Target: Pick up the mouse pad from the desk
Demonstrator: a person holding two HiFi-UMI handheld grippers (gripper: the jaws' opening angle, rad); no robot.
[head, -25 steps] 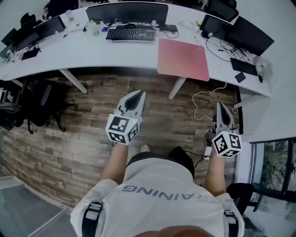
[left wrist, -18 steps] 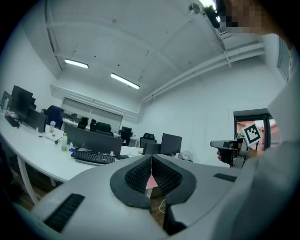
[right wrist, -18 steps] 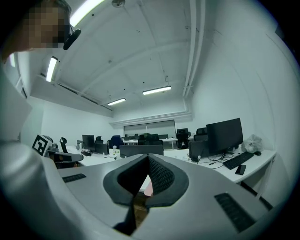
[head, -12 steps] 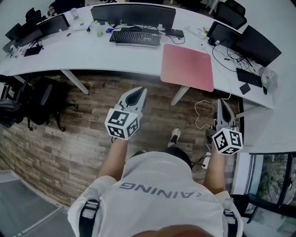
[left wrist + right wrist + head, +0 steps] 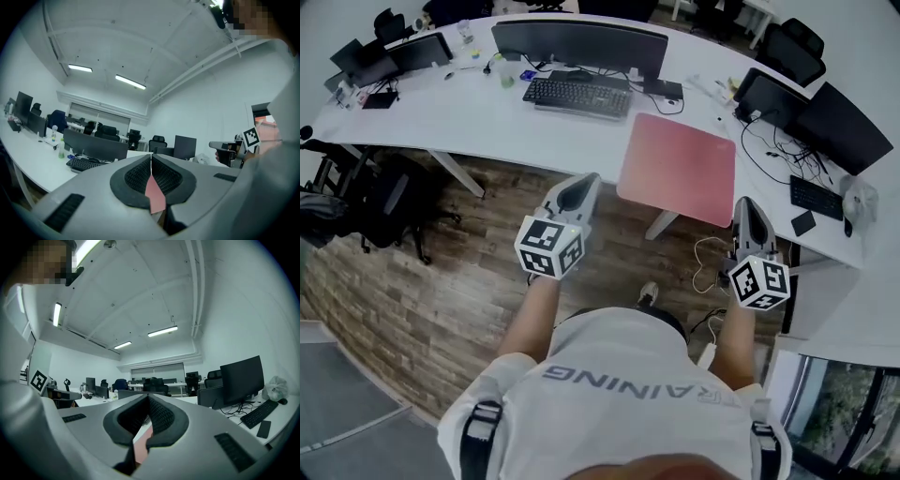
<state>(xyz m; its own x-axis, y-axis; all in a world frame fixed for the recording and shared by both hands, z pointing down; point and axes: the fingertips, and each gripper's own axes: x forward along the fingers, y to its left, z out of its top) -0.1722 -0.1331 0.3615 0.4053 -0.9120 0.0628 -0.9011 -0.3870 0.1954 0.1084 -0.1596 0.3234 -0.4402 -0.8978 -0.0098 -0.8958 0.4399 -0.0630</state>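
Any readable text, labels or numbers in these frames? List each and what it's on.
"AINING": seen upside down across the person's white shirt; the letters before it are creased and unclear.
Small emblem beside that print: too small to read.
Cubes on the left gripper and right gripper: square markers only, no words.
Keyboard keys: too small to read.
Mouse pad: no print visible.
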